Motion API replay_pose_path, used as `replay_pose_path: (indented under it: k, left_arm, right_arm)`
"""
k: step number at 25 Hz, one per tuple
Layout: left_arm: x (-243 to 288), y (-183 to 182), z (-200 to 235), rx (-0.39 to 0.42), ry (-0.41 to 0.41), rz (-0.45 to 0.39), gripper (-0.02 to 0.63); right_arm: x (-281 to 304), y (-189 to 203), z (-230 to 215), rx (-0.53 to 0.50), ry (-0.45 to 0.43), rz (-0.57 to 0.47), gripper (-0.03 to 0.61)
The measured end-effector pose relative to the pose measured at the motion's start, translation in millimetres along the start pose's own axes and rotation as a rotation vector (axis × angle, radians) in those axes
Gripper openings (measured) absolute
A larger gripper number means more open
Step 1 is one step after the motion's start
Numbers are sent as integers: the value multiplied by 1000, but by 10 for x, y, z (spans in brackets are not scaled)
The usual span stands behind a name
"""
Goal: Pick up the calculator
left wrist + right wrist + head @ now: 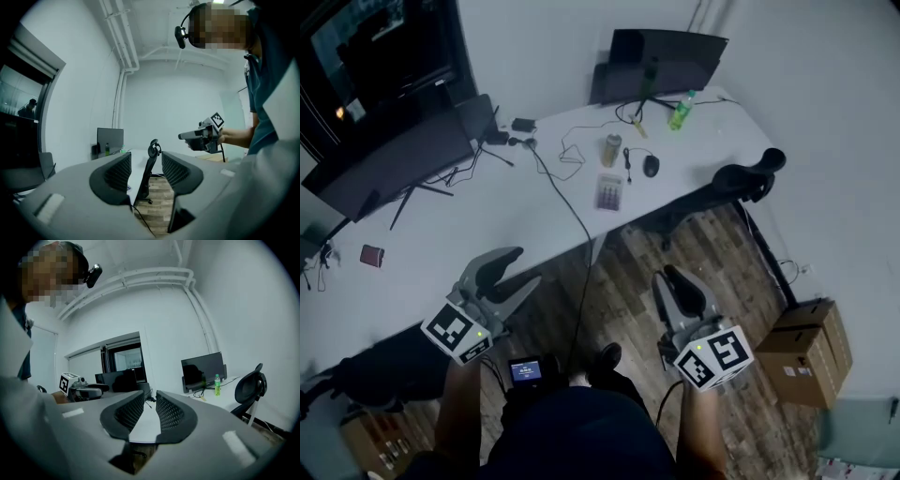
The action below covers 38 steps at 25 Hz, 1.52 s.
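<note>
White desk (469, 225) carries the calculator (609, 192), lying flat close to the front edge, near a can (611, 149) and a mouse (651, 166), well apart from both grippers. Left gripper (525, 265) is held level at the desk's near side, jaws spread wide, nothing between them. Right gripper (667, 277) hangs over the wood floor (619, 291) short of the desk, jaws pressed together, empty.
</note>
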<state>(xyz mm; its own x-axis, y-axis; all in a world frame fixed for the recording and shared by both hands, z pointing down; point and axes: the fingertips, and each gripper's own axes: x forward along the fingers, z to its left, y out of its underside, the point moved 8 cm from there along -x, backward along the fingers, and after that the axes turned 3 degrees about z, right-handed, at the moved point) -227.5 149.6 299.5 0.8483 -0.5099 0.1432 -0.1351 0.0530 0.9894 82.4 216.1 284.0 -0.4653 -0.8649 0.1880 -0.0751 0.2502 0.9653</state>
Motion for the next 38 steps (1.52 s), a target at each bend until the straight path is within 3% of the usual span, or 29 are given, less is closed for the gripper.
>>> replay_pose_path:
  k: [10,20,29,38]
  left_arm:
    - [540,-99,-196,-9,-86,44,192]
    - [840,-206,-313,-10,-169,81,192]
    - [1169,-139,-90,-17,-112,95,192]
    - [1741,-70,566,-31,35,53,192]
  right_arm:
    - [163,-41,-783,21,-110,6,63]
    - [318,-80,-1220,43,-211,6,63]
    - [422,4,-1431,77,-160,23,63]
    - [634,-103,-1563,70,-8,32,63]
